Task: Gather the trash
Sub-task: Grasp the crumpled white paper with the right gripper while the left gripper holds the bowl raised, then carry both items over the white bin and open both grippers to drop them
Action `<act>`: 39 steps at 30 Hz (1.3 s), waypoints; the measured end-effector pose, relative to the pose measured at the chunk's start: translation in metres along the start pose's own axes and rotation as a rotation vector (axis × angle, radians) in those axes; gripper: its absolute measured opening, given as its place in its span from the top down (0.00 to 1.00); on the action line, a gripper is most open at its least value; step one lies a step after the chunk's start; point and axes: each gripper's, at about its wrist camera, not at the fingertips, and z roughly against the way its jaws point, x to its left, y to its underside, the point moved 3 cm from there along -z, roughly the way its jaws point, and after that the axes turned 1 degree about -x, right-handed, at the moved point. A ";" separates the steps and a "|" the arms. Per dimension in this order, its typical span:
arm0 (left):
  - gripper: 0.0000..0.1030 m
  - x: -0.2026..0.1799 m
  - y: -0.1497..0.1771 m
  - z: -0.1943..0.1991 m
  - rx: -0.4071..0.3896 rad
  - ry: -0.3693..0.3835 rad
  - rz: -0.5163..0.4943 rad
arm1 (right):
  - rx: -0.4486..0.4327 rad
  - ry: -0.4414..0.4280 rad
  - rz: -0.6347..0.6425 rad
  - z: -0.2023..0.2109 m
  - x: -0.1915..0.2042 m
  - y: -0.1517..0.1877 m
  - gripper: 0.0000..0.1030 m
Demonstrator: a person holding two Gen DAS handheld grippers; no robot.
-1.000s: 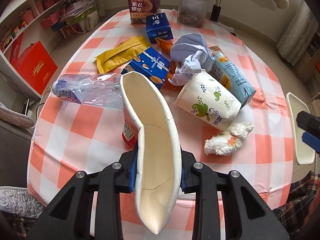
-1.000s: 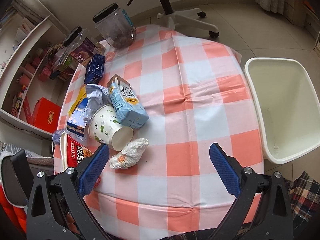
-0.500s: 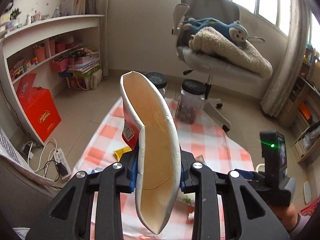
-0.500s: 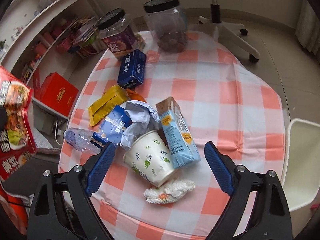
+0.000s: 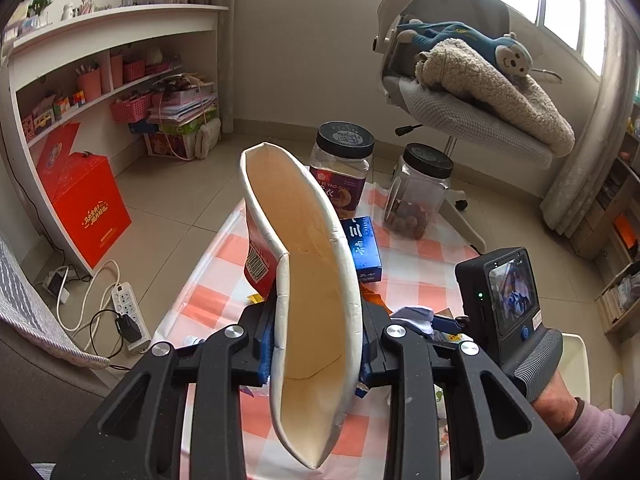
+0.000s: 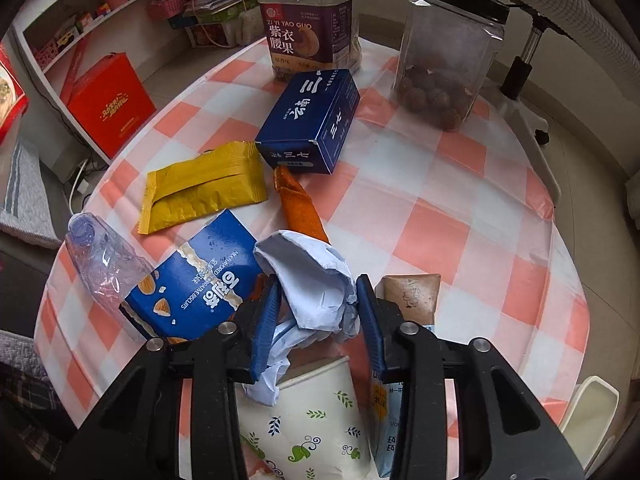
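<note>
My left gripper (image 5: 316,344) is shut on a squashed red instant-noodle cup (image 5: 308,280) with a cream inside, held high above the checked table (image 5: 424,256). My right gripper (image 6: 318,320) has its blue pads on either side of a crumpled pale-blue paper ball (image 6: 312,276) on the table, pads against it. Around the ball lie a blue biscuit box (image 6: 196,284), a yellow wrapper (image 6: 204,186), an orange wrapper (image 6: 298,204), a crushed clear bottle (image 6: 100,260), a leaf-print paper cup (image 6: 304,420) and a milk carton (image 6: 404,320).
A dark-blue box (image 6: 316,116) and two black-lidded jars (image 6: 312,20) (image 6: 448,60) stand at the table's far side. A white bin's rim (image 6: 592,404) shows at the lower right. An office chair (image 5: 472,96), shelves (image 5: 100,80) and a red box (image 5: 88,208) surround the table.
My right gripper has moved down into the pile and narrowed its jaws around the paper ball. My left gripper still holds the noodle cup high; its view dipped slightly toward the table.
</note>
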 end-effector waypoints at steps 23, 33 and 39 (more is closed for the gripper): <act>0.70 -0.029 0.015 -0.001 -0.007 0.059 -0.009 | -0.338 0.062 -0.271 0.141 -0.087 0.038 0.65; 0.70 -0.069 0.029 -0.011 -0.009 0.092 -0.091 | -0.410 0.262 -0.600 0.181 -0.202 0.093 0.64; 0.70 -0.098 0.036 -0.015 -0.004 0.128 -0.129 | -0.442 0.398 -0.684 0.209 -0.245 0.127 0.63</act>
